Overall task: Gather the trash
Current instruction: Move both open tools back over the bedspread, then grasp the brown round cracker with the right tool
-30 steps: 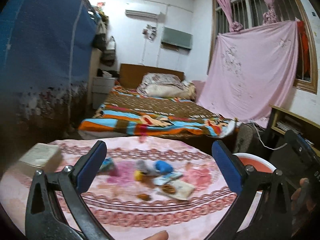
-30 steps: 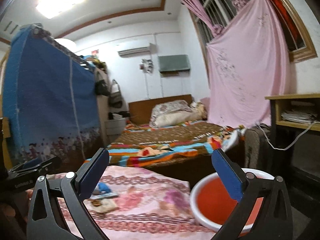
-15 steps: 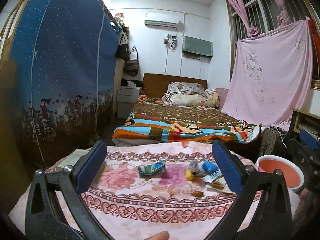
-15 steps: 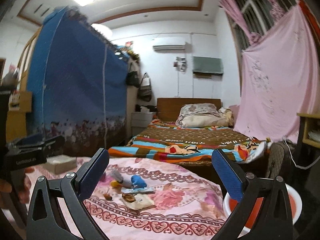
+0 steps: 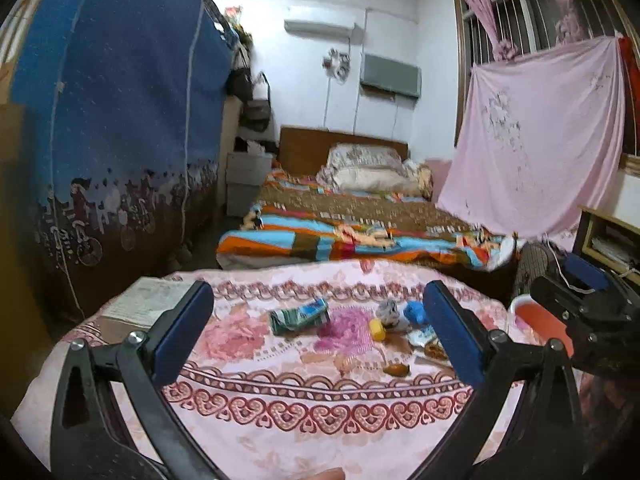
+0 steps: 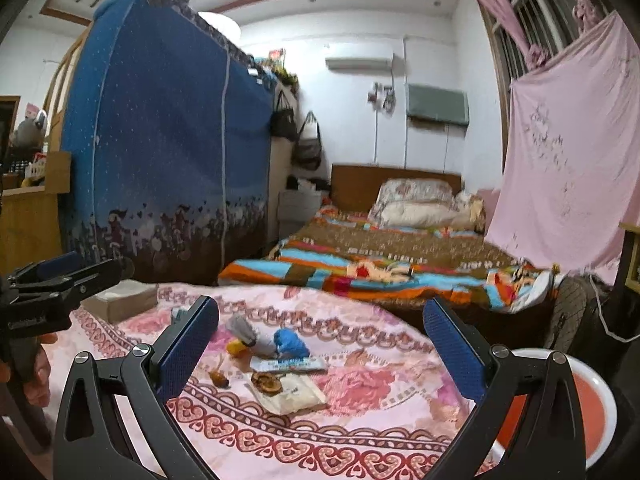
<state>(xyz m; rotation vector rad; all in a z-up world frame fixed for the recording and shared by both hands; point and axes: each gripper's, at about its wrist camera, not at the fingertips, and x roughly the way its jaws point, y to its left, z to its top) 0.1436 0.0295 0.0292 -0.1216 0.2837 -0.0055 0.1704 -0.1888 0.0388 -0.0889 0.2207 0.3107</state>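
Ahead, scattered wrappers (image 6: 286, 394), perhaps peel (image 6: 219, 378), red basin (image 6: 592, 408) beside table (image 6: 360, 432)

Pink floral-clothed table (image 5: 320, 432) carries scattered trash (image 5: 300, 316) and a tissue box (image 6: 120, 300).

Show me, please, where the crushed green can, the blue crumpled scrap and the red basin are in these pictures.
crushed green can (image 5: 299, 316): left wrist view, middle of its dented side.
blue crumpled scrap (image 6: 290, 342): right wrist view, centre of the wad.
red basin (image 6: 592, 412): right wrist view, red inner wall near the white rim.
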